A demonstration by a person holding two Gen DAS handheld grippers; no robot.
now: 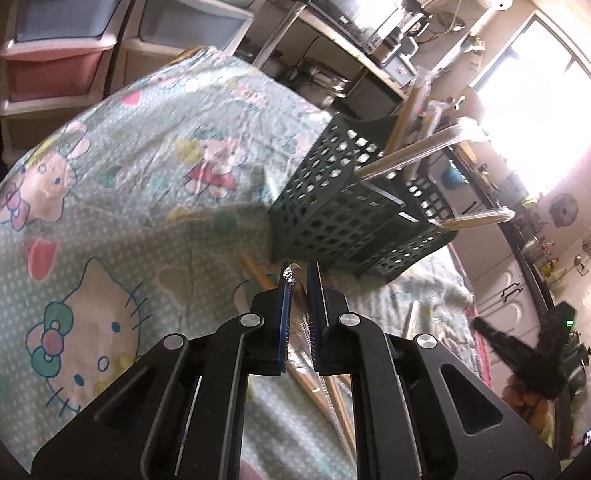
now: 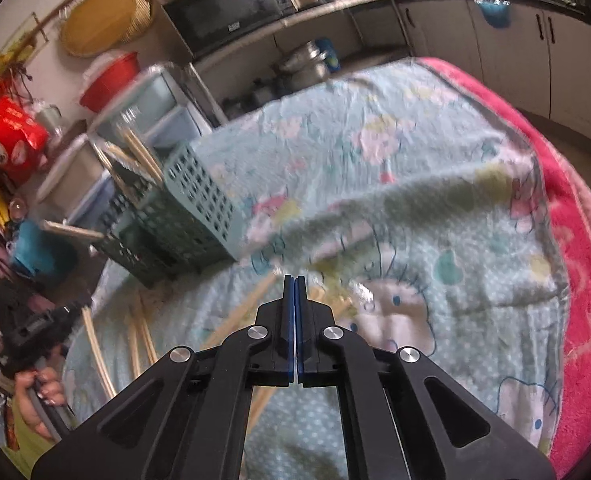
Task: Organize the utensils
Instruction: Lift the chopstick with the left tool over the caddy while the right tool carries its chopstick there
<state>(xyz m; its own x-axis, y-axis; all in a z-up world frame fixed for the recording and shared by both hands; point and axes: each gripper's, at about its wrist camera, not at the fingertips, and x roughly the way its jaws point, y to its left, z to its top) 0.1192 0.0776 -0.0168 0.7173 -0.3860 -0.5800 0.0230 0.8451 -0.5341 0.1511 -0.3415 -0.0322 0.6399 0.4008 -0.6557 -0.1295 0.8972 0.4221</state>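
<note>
Cartoon-cat cloth, pale green, spread over the desk; pink towel under its far edge. Plastic drawer units stacked beside. Black microwave on shelf. Red lidded tub near a round woven tray.

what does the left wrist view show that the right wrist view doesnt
Only the left wrist view: the left gripper shut on a plastic-wrapped utensil, and a bright window.

Only the right wrist view: the right gripper shut with nothing visible between its pads, a red box, and the hand holding the other gripper.

Both: the green basket holding wrapped chopsticks, the cartoon-print cloth, loose chopsticks and the microwave.
</note>
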